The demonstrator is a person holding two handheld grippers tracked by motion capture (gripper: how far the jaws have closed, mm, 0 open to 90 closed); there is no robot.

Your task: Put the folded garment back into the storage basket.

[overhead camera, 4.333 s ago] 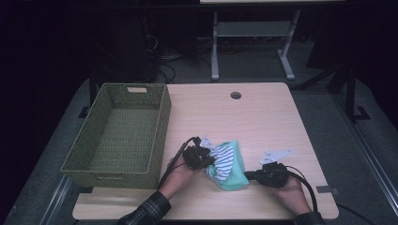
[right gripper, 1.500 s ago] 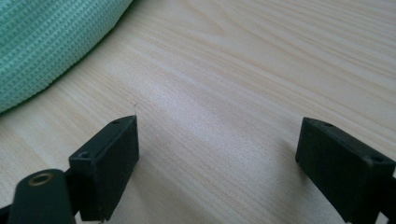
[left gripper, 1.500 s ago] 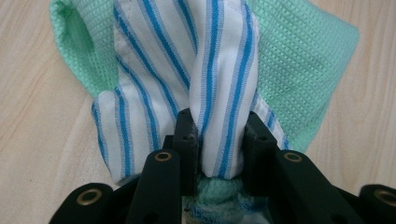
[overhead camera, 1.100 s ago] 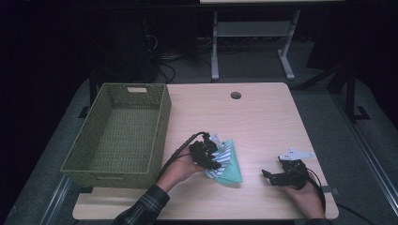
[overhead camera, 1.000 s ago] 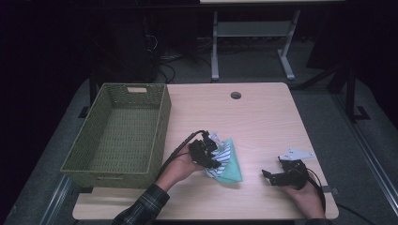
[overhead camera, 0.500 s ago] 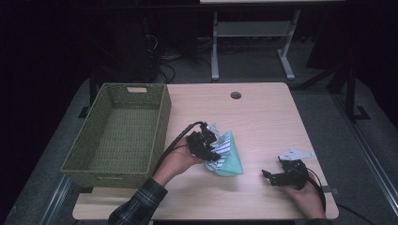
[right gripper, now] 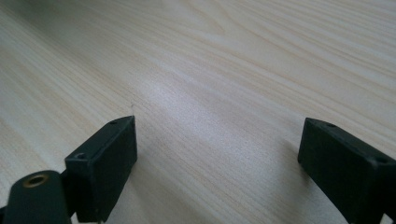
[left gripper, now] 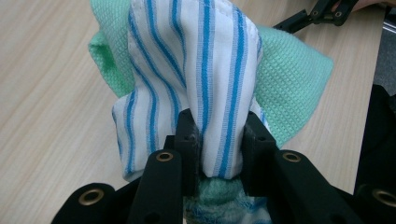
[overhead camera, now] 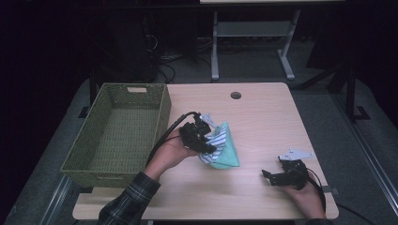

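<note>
The left gripper (overhead camera: 202,140) was clamped on a fold of the striped cloth (left gripper: 205,79), its jaws pressing the white-and-blue fabric from both sides; behind that fold sat a mint-green waffle cloth (left gripper: 289,88), bunched together with it. In the high view the bundle (overhead camera: 220,150) hung from the jaws over the middle of the wooden table (overhead camera: 263,112), just right of the woven basket (overhead camera: 117,136) — whether its lower edge touched the wood could not be told. The right gripper (overhead camera: 281,176) rested near the table's front right corner with its jaws standing wide apart, nothing but bare wood between them in the right gripper view.

The cloths looked light, soft and limp; they would likely sag and drape rather than keep a shape, and a loosely caught layer might slip free — the green one especially, since the jaws plainly bit the striped one. A pinch through a thick fold, taking both layers, seemed the safest hold.

Counted: two cloths, one basket, two grippers, one table.
</note>
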